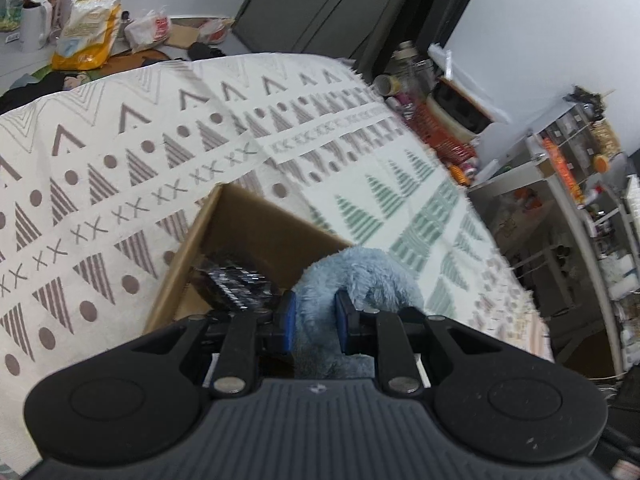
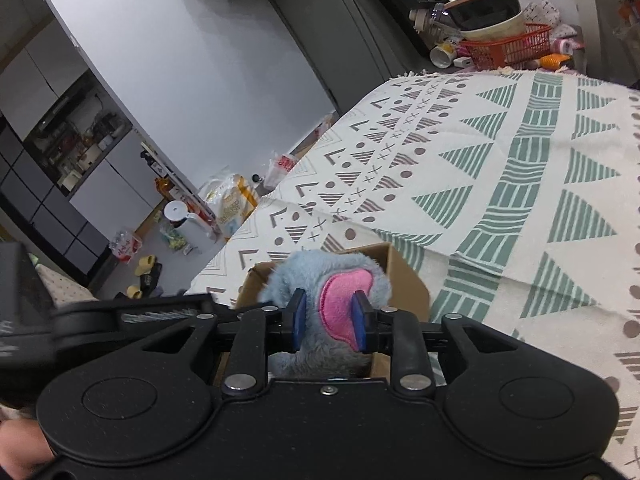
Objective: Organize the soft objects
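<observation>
- Your landmark is the open cardboard box (image 1: 256, 236), sitting on the patterned woven cloth (image 1: 120, 184). Left of the box the cloth is bare: cream fabric printed with brown triangles, dots and crosses, with no soft item lying loose on it.
- Inside the box, toward its left wall, a dark glossy object (image 1: 236, 284) shows in the left wrist view; you cannot tell what it is.
- Your left gripper (image 1: 316, 326) has its blue pads pinching the blue plush toy (image 1: 360, 276), which hangs directly over the box's right side. The fur is long, shaggy and soft, bunched between the pads.
- Your right gripper (image 2: 330, 320) grips the same plush toy (image 2: 320, 276) from another side, its pads pressed into a smooth pink felt patch (image 2: 344, 304), rounded like an ear lining or a tongue. So both tongs are clamped on one toy.
- Judging by this, you are mid-placement: the toy is above the box's opening and partly down in it, but not released. Lowering it and letting go with both grippers is what remains for this item.
- Right of the box the cloth turns to green striped triangles and bands, flat weave, slightly rumpled. No further soft objects show there, so whether more remain cannot be told.
</observation>
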`<state>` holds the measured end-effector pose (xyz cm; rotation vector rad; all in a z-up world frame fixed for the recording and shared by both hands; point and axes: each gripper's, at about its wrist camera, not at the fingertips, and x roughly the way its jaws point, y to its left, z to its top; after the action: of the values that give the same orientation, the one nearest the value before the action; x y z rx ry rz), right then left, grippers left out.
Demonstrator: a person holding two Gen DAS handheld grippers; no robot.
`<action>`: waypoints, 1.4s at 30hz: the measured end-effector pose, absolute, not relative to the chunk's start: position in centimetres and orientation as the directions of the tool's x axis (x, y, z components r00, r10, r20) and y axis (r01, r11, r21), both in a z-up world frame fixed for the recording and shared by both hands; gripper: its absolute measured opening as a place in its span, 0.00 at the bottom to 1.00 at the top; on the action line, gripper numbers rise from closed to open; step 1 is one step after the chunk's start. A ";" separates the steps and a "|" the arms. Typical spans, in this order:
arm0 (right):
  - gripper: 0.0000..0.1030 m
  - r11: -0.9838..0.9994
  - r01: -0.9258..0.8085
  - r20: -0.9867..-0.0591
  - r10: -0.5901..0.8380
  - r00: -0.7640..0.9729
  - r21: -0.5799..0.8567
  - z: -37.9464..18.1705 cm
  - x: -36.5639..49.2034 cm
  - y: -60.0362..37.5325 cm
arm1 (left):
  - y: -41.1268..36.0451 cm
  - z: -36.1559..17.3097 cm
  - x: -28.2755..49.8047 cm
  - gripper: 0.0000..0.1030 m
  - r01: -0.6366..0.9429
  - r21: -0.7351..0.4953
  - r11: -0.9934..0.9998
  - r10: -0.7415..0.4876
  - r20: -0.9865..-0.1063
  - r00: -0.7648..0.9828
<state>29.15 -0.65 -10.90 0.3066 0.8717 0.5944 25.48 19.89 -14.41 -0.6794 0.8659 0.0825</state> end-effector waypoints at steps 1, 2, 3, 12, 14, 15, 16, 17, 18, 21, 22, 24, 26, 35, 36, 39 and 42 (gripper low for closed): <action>0.25 0.795 -0.367 -0.626 0.607 0.490 0.483 -10.9 29.1 -0.5 | 20.0 -14.8 25.7 0.19 -0.343 -0.510 0.789 -0.193 -0.735 0.650; 0.25 0.794 -0.370 -0.628 0.608 0.486 0.482 -10.9 29.2 -0.4 | 20.0 -15.2 25.8 0.19 -0.353 -0.503 0.789 -0.189 -0.744 0.641; 0.26 0.796 -0.370 -0.629 0.605 0.487 0.480 -10.9 29.1 -0.4 | 20.0 -15.5 26.0 0.19 -0.363 -0.492 0.791 -0.181 -0.755 0.630; 0.27 0.809 -0.321 -0.646 0.586 0.489 0.492 -10.6 29.3 -2.0 | 19.6 -14.4 25.9 0.23 -0.373 -0.440 0.817 -0.144 -0.782 0.607; 0.27 0.810 -0.317 -0.647 0.585 0.488 0.493 -10.4 29.2 -2.3 | 19.3 -13.7 25.8 0.24 -0.364 -0.428 0.827 -0.140 -0.784 0.604; 0.27 0.813 -0.316 -0.650 0.582 0.490 0.489 -10.3 29.0 -2.4 | 19.1 -13.3 25.6 0.25 -0.360 -0.419 0.834 -0.133 -0.785 0.605; 0.28 0.818 -0.315 -0.655 0.575 0.490 0.482 -10.2 29.0 -2.5 | 18.9 -13.0 25.5 0.26 -0.357 -0.411 0.839 -0.126 -0.784 0.608; 0.29 0.824 -0.311 -0.661 0.565 0.494 0.473 -10.1 28.9 -2.7 | 18.6 -12.7 25.3 0.30 -0.354 -0.400 0.846 -0.113 -0.783 0.612; 0.29 0.830 -0.307 -0.664 0.557 0.499 0.465 -10.0 28.8 -2.9 | 18.5 -12.4 25.2 0.34 -0.355 -0.389 0.850 -0.103 -0.783 0.613; 0.29 0.845 -0.291 -0.677 0.535 0.506 0.449 -9.7 28.4 -3.8 | 17.9 -11.7 24.7 0.42 -0.367 -0.365 0.856 -0.079 -0.793 0.604; 0.30 0.850 -0.287 -0.681 0.526 0.509 0.442 -9.6 28.2 -4.2 | 17.8 -11.5 24.5 0.43 -0.367 -0.356 0.860 -0.073 -0.796 0.601; 0.34 0.861 -0.278 -0.690 0.509 0.515 0.427 -9.4 27.7 -4.8 | 17.3 -10.8 24.1 0.45 -0.363 -0.327 0.872 -0.051 -0.800 0.598; 0.40 0.871 -0.269 -0.698 0.490 0.522 0.411 -9.1 27.1 -5.4 | 16.8 -10.0 23.6 0.50 -0.360 -0.305 0.882 -0.035 -0.803 0.595; 0.70 0.909 -0.258 -0.697 0.418 0.583 0.329 -6.2 23.9 -7.4 | 14.3 -6.5 20.4 0.69 -0.329 -0.225 0.917 0.020 -0.798 0.602; 0.79 0.916 -0.257 -0.693 0.402 0.598 0.309 -5.7 23.5 -7.5 | 14.0 -6.2 20.1 0.72 -0.324 -0.209 0.923 0.032 -0.795 0.605; 0.90 0.920 -0.258 -0.675 0.391 0.625 0.294 -4.6 22.3 -8.3 | 13.1 -5.2 18.9 0.75 -0.304 -0.197 0.932 0.031 -0.792 0.610; 0.93 0.921 -0.244 -0.676 0.388 0.627 0.302 -3.8 21.5 -9.3 | 12.5 -4.4 18.0 0.77 -0.286 -0.195 0.938 0.024 -0.788 0.615</action>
<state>21.54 -9.33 -3.79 0.1884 0.8173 0.3646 17.95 12.53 -4.36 -0.3169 0.8938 0.1823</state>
